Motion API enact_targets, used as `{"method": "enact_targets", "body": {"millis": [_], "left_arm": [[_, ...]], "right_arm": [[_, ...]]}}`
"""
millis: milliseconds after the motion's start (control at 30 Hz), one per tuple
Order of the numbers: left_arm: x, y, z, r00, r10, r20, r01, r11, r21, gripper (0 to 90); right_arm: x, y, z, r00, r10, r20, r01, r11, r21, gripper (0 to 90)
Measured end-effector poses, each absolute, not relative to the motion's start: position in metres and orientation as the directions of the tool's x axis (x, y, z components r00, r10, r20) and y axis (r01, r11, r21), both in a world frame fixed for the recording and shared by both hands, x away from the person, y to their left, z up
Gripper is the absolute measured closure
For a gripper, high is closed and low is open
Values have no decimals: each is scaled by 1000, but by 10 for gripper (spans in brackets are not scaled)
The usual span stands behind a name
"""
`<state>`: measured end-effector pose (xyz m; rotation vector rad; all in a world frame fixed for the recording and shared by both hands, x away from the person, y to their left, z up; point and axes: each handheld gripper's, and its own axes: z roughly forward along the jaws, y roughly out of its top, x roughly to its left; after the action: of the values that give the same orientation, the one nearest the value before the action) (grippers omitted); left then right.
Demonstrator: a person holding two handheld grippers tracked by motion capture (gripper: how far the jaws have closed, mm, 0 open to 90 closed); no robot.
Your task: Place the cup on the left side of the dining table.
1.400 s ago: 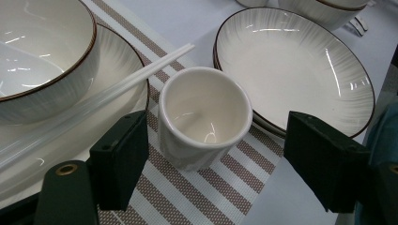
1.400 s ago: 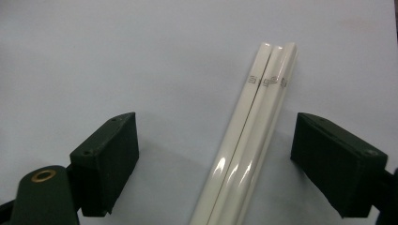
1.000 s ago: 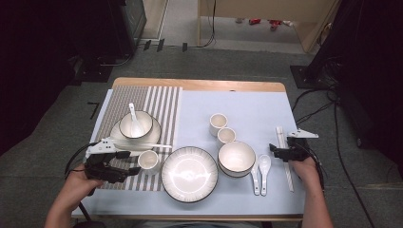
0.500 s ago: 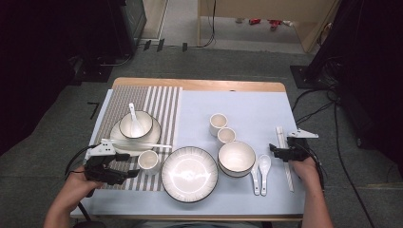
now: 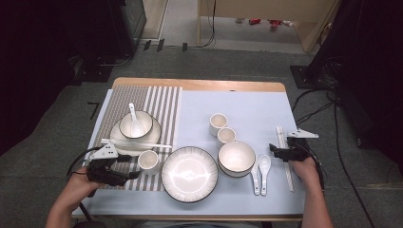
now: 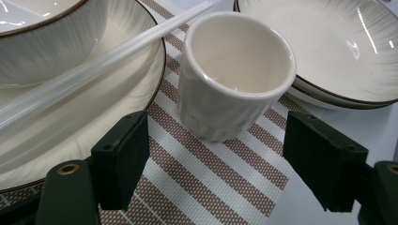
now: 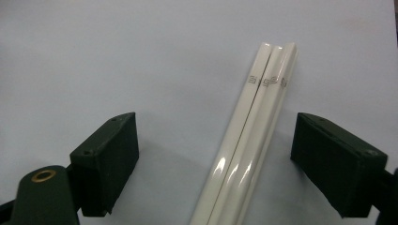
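Observation:
A small white cup (image 5: 148, 161) stands on the striped mat (image 5: 159, 102), left of the big plate (image 5: 189, 174). My left gripper (image 5: 133, 166) lies just left of it, open. In the left gripper view the cup (image 6: 234, 70) stands just past the tips of my left gripper (image 6: 216, 140), untouched. My right gripper (image 5: 273, 152) rests at the table's right side by a pair of white chopsticks (image 5: 285, 159). In the right gripper view the chopsticks (image 7: 253, 140) lie between the wide-open jaws of my right gripper (image 7: 218, 140), apart from both pads.
A bowl with a spoon (image 5: 135, 124) sits on a plate with chopsticks (image 5: 135, 143) across it. Two cups (image 5: 222, 129), a bowl (image 5: 236, 157) and two spoons (image 5: 260, 172) stand between the big plate and the right gripper.
The left gripper has shifted slightly toward the near edge, staying beside the cup. The right gripper has kept still.

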<state>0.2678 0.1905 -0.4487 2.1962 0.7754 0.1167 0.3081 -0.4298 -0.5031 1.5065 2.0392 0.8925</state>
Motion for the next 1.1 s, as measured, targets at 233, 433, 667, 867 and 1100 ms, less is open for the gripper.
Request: {"method": "enact_targets", "body": {"millis": [233,433,667,867,1100], "left_arm": [[268,188,-453,825,547,-139,472,-534,702,240],[269,186,-459,822,549,-153,492,-547,677,240],[272,184,-464,819,550,-163,508,-562,653,240],[273,182,-468,813,558,-164,519,-569,638,239],[275,180,-472,812,561,-159,521,-576,630,240]], "right_arm": [[308,-430,-503,-302,953,21,662,194,724,152],[308,-430,-503,-302,953,21,662,194,724,151],[308,-430,-503,-302,953,22,661,193,725,152],[308,-430,-503,-302,953,22,661,193,725,151],[308,-430,-503,-302,953,22,661,193,725,151]]}}
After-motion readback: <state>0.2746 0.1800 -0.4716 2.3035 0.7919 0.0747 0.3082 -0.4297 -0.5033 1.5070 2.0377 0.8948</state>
